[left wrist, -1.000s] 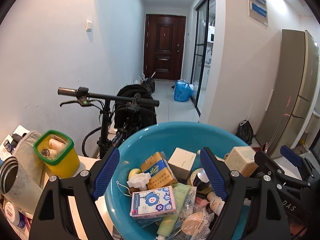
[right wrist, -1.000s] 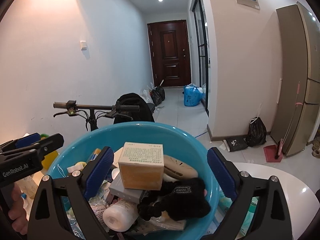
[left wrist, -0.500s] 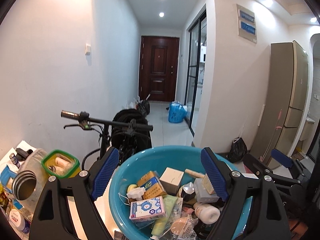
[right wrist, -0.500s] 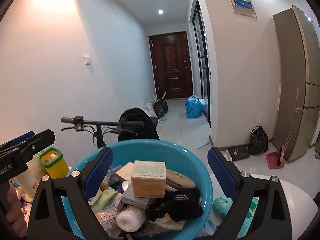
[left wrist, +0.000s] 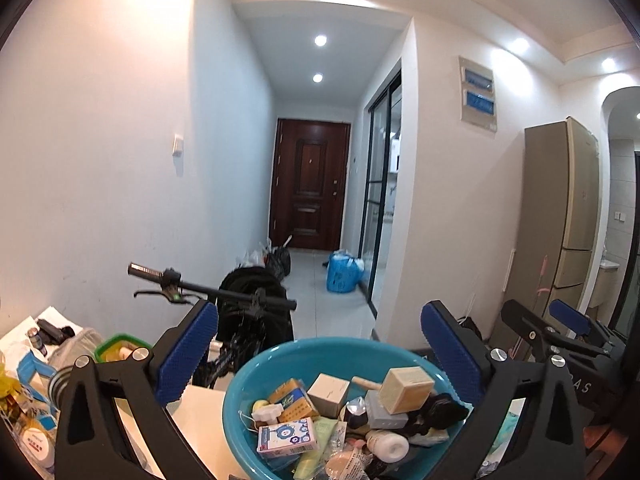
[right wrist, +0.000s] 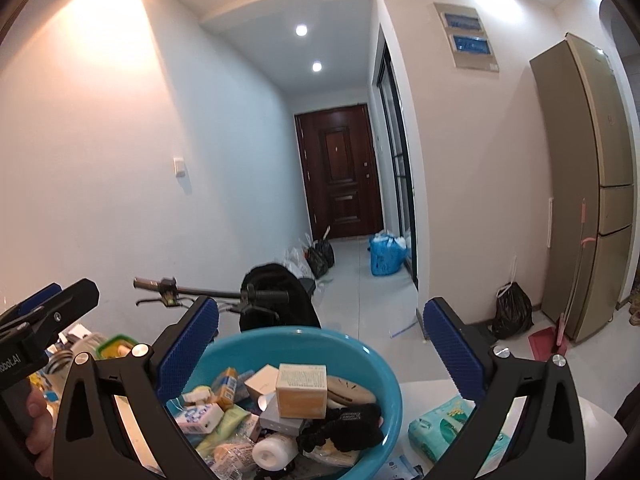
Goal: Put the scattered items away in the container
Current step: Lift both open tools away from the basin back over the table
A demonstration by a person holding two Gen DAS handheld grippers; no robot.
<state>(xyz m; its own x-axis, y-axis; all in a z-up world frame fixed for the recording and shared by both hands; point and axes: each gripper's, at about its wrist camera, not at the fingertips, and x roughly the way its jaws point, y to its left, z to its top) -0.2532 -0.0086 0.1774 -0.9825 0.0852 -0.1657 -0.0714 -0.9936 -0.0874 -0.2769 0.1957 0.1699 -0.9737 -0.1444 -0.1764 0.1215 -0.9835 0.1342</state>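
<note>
You've pulled both grippers up and back from the basin

Your left gripper and right gripper have both lifted, jaws opening wider with nothing between them; the basin now sits lower and smaller in each view, with more ceiling showing above.

Left tool, body side: white lettering "obot.AI", start cut off. Right tool, body: letters "AS". Box labels illegible.
</note>
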